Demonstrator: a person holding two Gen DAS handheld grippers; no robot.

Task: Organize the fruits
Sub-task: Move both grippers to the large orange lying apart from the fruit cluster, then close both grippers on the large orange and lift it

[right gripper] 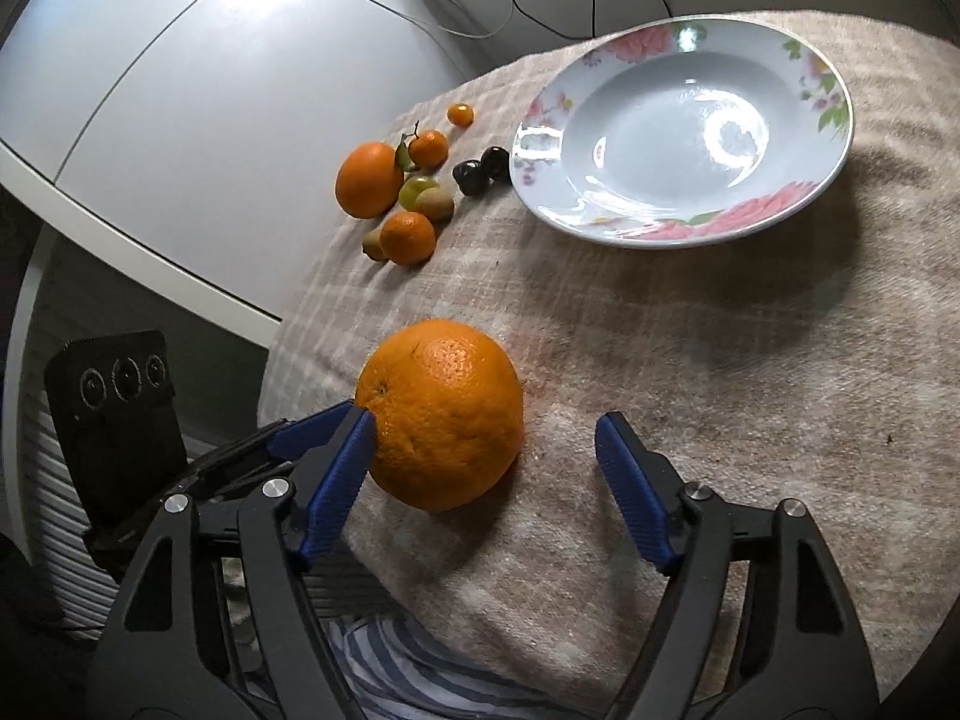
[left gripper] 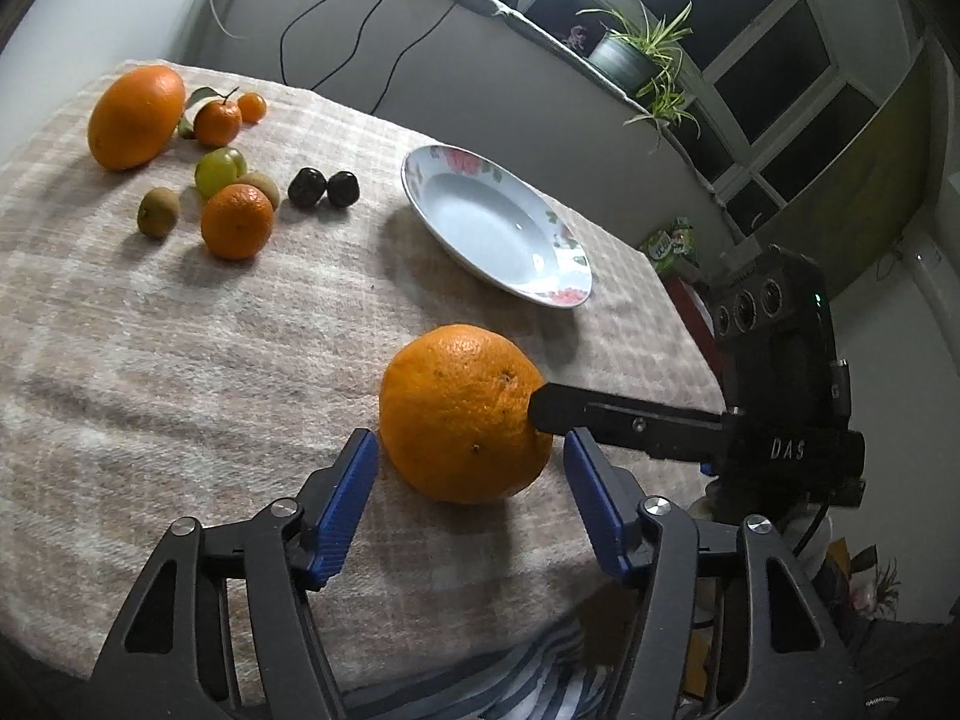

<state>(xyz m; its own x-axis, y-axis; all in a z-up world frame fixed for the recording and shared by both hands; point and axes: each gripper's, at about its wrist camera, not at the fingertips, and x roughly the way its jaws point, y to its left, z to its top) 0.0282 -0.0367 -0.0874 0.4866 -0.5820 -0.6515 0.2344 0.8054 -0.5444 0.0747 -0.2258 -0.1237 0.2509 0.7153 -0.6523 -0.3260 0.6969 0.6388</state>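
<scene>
A large orange (left gripper: 462, 414) (right gripper: 444, 414) lies on the beige checked cloth near the table's front edge. My left gripper (left gripper: 471, 444) is open, its blue pads (left gripper: 348, 498) on either side of the orange's near half with small gaps. My right gripper (right gripper: 486, 420) is open too; its left pad (right gripper: 342, 480) touches the orange, while the right pad stands well clear. One of the right gripper's fingers (left gripper: 600, 420) meets the orange from the right. A white flowered plate (left gripper: 420, 168) (right gripper: 660, 234) sits empty behind.
At the back left lie another big orange (left gripper: 137, 117), mandarins (left gripper: 237, 221), a green fruit (left gripper: 219, 171), kiwis (left gripper: 159, 211) and two dark fruits (left gripper: 324, 187). The table edge (left gripper: 420, 660) runs just below the grippers. A white appliance (right gripper: 180, 90) stands to the left.
</scene>
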